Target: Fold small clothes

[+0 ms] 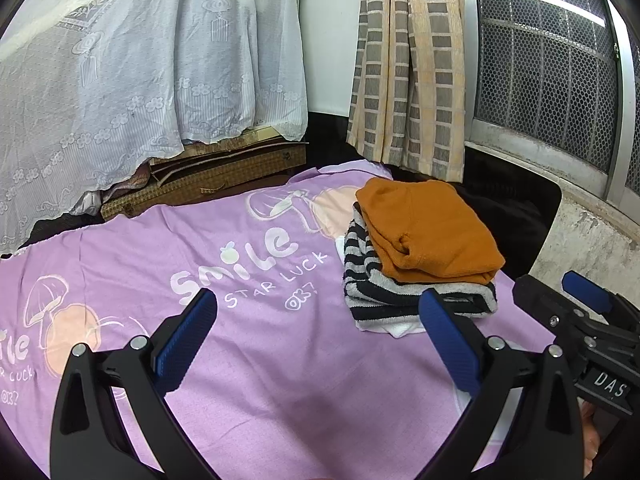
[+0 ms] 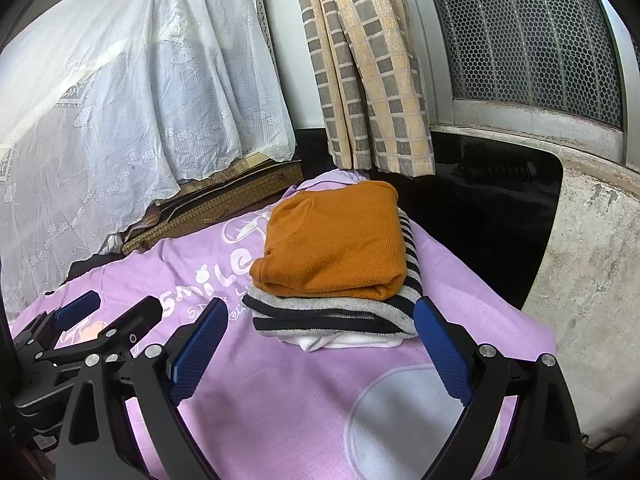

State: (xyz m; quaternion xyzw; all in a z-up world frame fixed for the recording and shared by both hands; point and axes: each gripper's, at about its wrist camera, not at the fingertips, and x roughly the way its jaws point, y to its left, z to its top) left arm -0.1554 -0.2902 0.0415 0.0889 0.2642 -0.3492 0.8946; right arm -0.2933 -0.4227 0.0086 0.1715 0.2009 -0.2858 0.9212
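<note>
A folded orange garment (image 1: 428, 228) (image 2: 336, 244) tops a neat stack on the purple printed sheet (image 1: 260, 360) (image 2: 280, 400). Under it lie a folded black-and-grey striped garment (image 1: 372, 284) (image 2: 332, 316) and a white piece (image 1: 396, 328) (image 2: 320, 342). My left gripper (image 1: 318, 294) is open above the sheet with nothing between its fingers, the stack just beyond its right finger. The right gripper (image 2: 320, 304) is open too, its blue pads (image 2: 440, 352) flanking the near edge of the stack without touching it. Each gripper shows at the edge of the other's view: the right gripper (image 1: 556, 292) and the left gripper (image 2: 120, 304).
A white lace curtain (image 1: 140, 80) hangs at the back left over woven mats (image 1: 208, 184). A checked curtain (image 1: 412, 72) hangs behind the stack. At the right are a mesh window (image 1: 540, 60), a concrete ledge (image 2: 592, 280) and a dark gap (image 2: 480, 220) beside the sheet.
</note>
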